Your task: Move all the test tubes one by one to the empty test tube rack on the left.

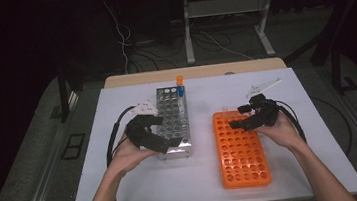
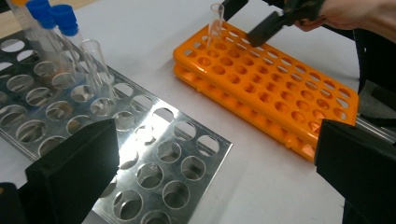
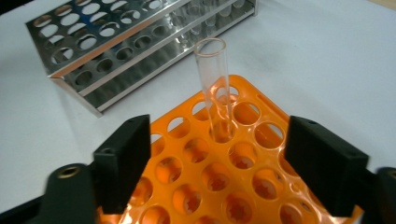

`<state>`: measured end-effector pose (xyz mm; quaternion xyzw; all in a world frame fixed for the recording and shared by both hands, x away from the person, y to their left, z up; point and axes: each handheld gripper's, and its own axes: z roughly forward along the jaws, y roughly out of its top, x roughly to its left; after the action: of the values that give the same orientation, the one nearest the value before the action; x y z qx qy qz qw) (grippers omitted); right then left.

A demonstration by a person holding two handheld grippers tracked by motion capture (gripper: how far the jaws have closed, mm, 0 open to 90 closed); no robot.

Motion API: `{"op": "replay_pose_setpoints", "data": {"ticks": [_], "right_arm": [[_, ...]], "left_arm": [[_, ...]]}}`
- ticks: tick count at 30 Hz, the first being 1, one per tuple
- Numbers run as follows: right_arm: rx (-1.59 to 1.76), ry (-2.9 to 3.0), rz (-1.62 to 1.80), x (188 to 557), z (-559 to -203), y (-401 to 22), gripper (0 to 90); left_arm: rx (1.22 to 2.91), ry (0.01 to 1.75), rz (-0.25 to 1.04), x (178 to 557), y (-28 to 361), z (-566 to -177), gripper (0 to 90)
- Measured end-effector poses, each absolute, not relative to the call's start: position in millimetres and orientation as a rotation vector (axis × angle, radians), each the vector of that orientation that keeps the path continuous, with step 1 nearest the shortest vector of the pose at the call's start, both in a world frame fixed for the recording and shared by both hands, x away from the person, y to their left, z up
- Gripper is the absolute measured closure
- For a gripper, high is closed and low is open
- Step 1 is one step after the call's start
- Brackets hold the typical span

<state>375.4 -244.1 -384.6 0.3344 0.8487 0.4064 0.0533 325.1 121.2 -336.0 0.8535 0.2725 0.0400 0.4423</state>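
nearest my side of the white table [image 1: 141, 195], my two forearms come in low and spread apart, each hand wrapped around its tool. the left tool [image 1: 162, 136] rests at the near corner of the steel rack [image 1: 172, 117], hand [image 1: 127, 156] cupped under it and angled toward the middle; in the left gripper view its jaws stand wide apart with nothing between them, just the rack's empty holes below. the right hand [image 1: 278, 133] holds the right tool [image 1: 236, 117] level over the far end of the orange rack [image 1: 242, 156], pointing left. in the right gripper view its jaws are spread either side of the clear tube [image 3: 215, 88], not touching it; the tube stands upright and uncapped in a hole at the far corner of the orange rack.

i judge the work to be moving tubes from one rack to the other, and it looks early: the orange rack carries this single tube and every other hole i can see is empty. farther off, at the back of the steel rack, a blue-capped tube [image 1: 181, 91] and an orange-capped tube [image 1: 179, 80] stand, and the left gripper view shows two blue caps plus an uncapped clear tube [image 2: 95, 65] beside them. whether the right tool is about to close on the tube or has let it go, i cannot tell.
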Motion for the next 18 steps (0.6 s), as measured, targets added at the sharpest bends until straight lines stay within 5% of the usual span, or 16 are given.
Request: {"op": "replay_pose_setpoints", "data": {"ticks": [18], "right_arm": [[0.914, 2.58, 1.155, 386, -400, -220, 73.7]], "left_arm": [[2.123, 0.633, 0.096, 313, 115, -339, 0.0]]}}
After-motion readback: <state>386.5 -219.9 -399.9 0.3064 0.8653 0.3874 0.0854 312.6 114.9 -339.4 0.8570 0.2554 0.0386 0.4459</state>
